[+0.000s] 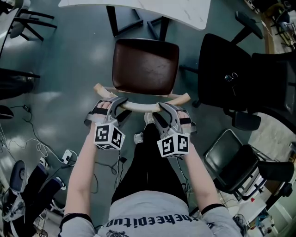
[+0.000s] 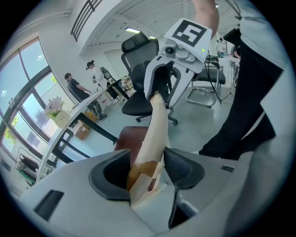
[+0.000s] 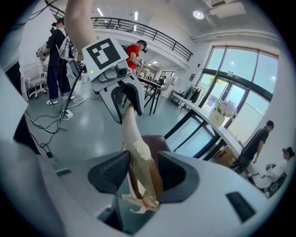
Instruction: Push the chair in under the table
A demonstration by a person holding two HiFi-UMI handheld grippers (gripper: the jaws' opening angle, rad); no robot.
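Observation:
The chair has a dark brown seat [image 1: 145, 65] and a curved pale wooden backrest [image 1: 141, 105]. It stands just in front of the white table [image 1: 185, 11], with the seat's front edge near the table's legs. My left gripper [image 1: 114, 102] straddles the backrest's left part. In the left gripper view the rail [image 2: 155, 125] runs between the jaws of my left gripper [image 2: 145, 169], whose pads stand wide beside it. My right gripper [image 1: 164, 109] is shut on the backrest's right part [image 3: 134, 139], which fills the jaws of my right gripper [image 3: 138, 173].
Black office chairs [image 1: 231, 74] crowd the right side, one [image 1: 231, 162] close to my right elbow. Cables and a power strip [image 1: 69, 157] lie on the floor at the left. The table's black legs [image 1: 138, 23] stand ahead of the seat. People stand in the background [image 2: 74, 85].

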